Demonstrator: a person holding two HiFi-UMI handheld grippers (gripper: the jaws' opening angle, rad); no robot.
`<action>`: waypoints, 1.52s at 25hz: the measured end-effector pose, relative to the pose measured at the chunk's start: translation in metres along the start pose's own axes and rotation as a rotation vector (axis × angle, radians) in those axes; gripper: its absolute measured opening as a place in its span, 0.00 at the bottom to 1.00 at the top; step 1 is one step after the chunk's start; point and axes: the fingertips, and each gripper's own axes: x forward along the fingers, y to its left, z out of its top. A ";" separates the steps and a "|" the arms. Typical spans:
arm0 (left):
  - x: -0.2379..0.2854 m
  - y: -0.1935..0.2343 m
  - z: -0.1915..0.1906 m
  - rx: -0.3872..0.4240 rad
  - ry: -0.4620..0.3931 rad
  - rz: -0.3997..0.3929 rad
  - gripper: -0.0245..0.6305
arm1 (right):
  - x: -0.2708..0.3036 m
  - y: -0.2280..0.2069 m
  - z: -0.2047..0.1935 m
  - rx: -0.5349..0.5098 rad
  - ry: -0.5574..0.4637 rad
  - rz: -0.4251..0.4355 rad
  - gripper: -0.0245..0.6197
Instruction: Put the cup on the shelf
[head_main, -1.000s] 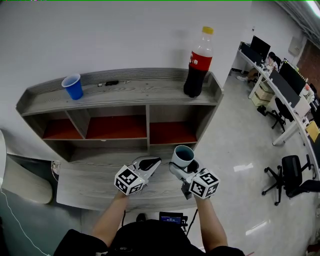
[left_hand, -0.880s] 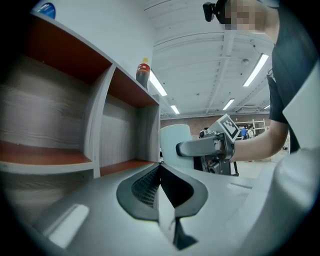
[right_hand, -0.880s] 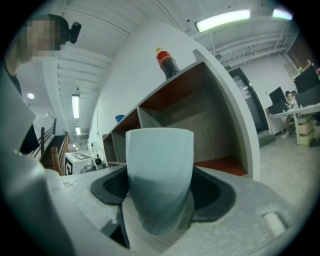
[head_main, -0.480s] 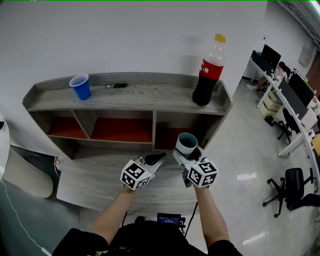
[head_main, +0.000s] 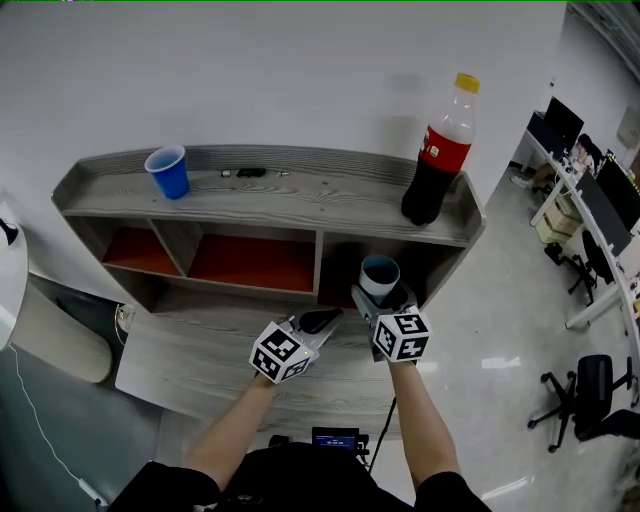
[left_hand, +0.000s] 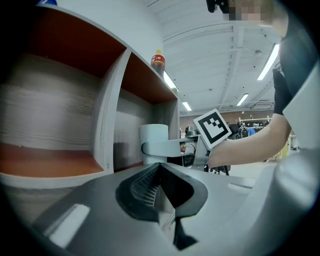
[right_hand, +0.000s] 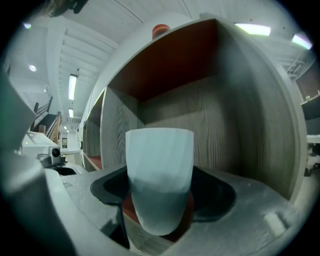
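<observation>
Cup (head_main: 379, 272) gripped upright by right tongs (head_main: 383, 297), spread wide round body, carried level toward compartment at right end of shelf (head_main: 250, 190). Left tongs (head_main: 322, 320) closed, empty, not needed.

The head view looks steeply down on the whole grey wooden shelf unit with red-brown compartments (head_main: 300, 195). The left gripper view looks low along its front; the right gripper view faces closely into its right-hand compartment (right_hand: 200, 115), which all share.

cup (head_main: 379, 277): pale, upright | at shelf (head_main: 330, 195) right compartment mouth
</observation>
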 end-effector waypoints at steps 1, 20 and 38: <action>0.001 0.000 -0.001 0.001 0.000 0.000 0.04 | 0.004 -0.002 0.000 -0.005 -0.001 -0.003 0.60; -0.002 0.007 -0.012 -0.018 -0.008 0.014 0.04 | 0.023 -0.005 -0.008 -0.113 0.012 -0.012 0.60; -0.016 -0.002 -0.017 -0.031 -0.013 -0.025 0.04 | -0.012 0.000 -0.016 -0.090 0.041 -0.034 0.67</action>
